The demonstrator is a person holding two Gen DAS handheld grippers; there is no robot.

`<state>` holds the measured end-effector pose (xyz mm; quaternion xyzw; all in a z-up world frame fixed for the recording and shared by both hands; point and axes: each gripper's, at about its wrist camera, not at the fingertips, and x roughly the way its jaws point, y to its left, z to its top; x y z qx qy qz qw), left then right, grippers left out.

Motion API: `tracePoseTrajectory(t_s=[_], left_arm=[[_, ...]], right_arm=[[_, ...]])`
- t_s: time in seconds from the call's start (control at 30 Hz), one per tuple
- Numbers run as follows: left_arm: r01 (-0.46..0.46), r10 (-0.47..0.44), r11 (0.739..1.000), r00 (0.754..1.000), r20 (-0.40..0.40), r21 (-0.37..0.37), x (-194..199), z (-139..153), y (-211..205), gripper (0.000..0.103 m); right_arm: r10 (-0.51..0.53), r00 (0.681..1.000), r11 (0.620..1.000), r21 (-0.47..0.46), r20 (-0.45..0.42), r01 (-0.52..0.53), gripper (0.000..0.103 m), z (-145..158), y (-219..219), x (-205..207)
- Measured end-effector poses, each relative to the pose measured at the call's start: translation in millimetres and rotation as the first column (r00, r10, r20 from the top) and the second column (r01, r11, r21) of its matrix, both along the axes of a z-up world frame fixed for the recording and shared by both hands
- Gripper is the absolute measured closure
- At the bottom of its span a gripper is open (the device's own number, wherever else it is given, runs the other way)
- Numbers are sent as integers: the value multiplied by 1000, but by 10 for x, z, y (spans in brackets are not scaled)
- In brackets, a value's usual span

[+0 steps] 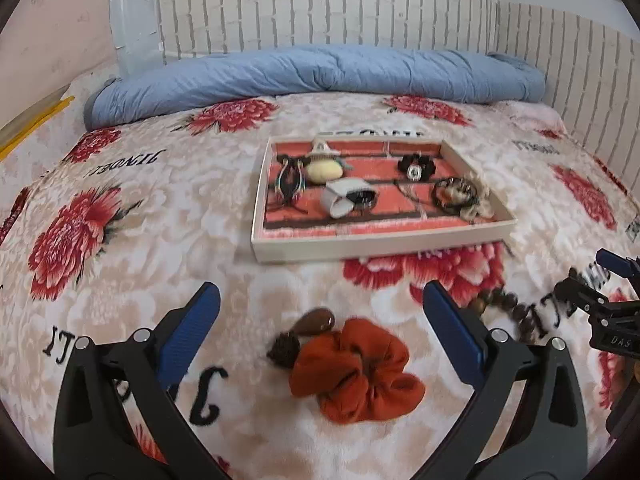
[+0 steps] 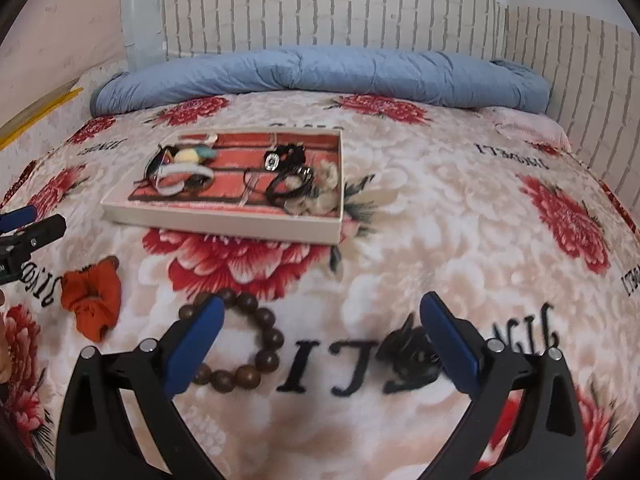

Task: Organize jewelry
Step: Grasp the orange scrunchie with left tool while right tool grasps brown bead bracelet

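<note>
A shallow white tray (image 1: 372,246) (image 2: 224,224) with a red lining lies on the flowered bedspread and holds several pieces: bracelets, a hair clip, a white cuff. My left gripper (image 1: 320,300) is open above an orange scrunchie (image 1: 356,372) (image 2: 94,300) and two brown pendants (image 1: 298,338). My right gripper (image 2: 320,312) is open too. A brown bead bracelet (image 2: 244,346) (image 1: 508,312) lies by its left finger and a black hair clip (image 2: 410,354) by its right finger. Neither gripper holds anything.
A rolled blue quilt (image 1: 320,76) (image 2: 320,70) lies across the far side of the bed against a white brick-pattern wall. The right gripper shows at the left wrist view's right edge (image 1: 604,308), the left gripper at the right wrist view's left edge (image 2: 28,236).
</note>
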<state>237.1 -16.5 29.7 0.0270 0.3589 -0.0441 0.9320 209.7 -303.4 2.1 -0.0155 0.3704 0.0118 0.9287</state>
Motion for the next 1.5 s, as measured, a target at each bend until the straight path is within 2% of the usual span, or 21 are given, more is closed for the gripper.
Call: tracePoseTrajectory(t_s=[0.1, 0.47, 0.8, 1.13, 1.43, 1.5], left_arm=[[-11, 11, 1000, 1000, -7, 28, -72, -116, -35, 5], [-43, 44, 998, 999, -30, 42, -173, -482, -34, 5], [-69, 70, 997, 997, -28, 29, -190, -648, 54, 5], [-55, 55, 997, 998, 4, 46, -211, -646, -1, 6], [-12, 13, 1000, 999, -51, 16, -86, -727, -17, 30], [-11, 12, 1000, 998, -63, 9, -70, -743, -10, 37]], right_arm=[[-7, 1000, 1000, -4, -5, 7, 7, -101, 34, -19], [-25, 1000, 1000, 2, -6, 25, 7, -346, 97, -49], [-20, 1000, 999, -26, 14, 20, 7, -389, 155, -69], [25, 999, 999, -37, -36, -26, 10, -490, 238, 19], [15, 991, 1000, 14, -129, -14, 34, -612, 196, 275], [16, 990, 1000, 6, -142, -15, 37, -637, 214, 297]])
